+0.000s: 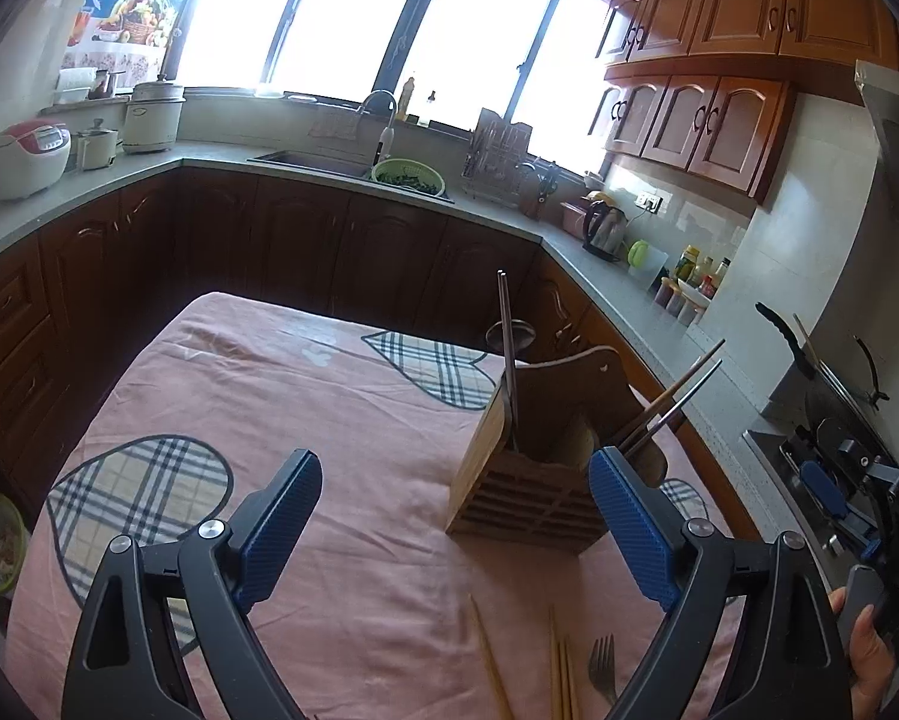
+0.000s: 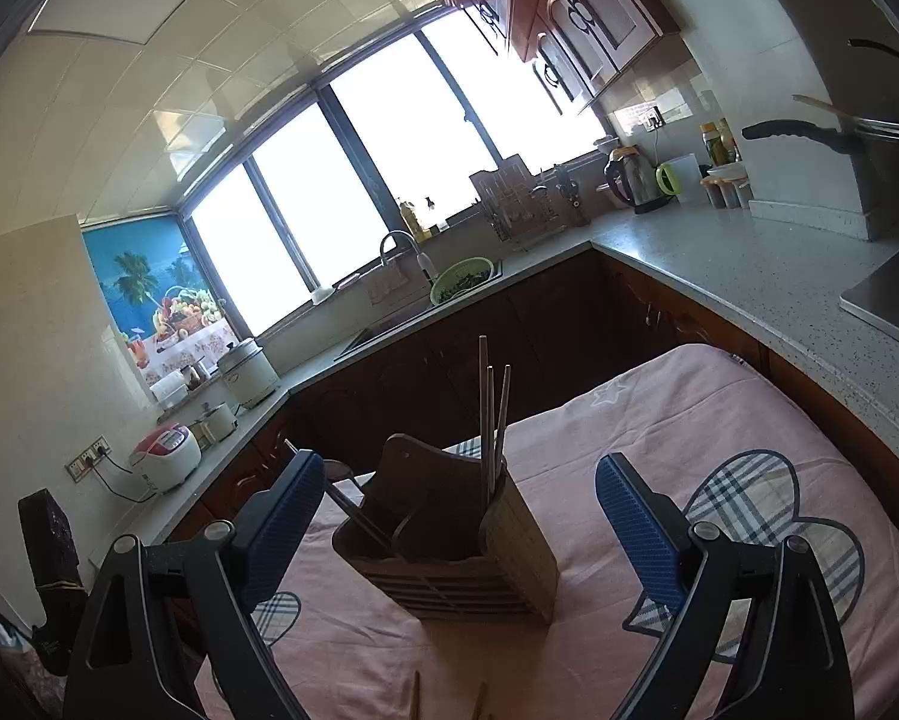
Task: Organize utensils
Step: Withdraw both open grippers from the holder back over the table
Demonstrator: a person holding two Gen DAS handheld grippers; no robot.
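We see a wooden utensil holder standing upright on the bench, which is covered by a pink cloth printed with plaid hearts. The holder is boxy, with a slatted front and a curved, taller back panel. Dark chopsticks lean out of one compartment, and a long-handled utensil rises from another.

From the left wrist view we find the left tool with its blue ribbed pads spread wide and nothing between them; the holder sits just ahead, towards the right pad. Near the bottom edge, pale wooden chopsticks and a metal fork lie loose on the cloth. At the far right we catch the right tool and the hand carrying it.

The right wrist view shows the right tool likewise wide apart and empty, the holder centred between its pads but farther off. Here three sticks stand nearly upright, and only the tips of the loose chopsticks show. The fork is out of this view.
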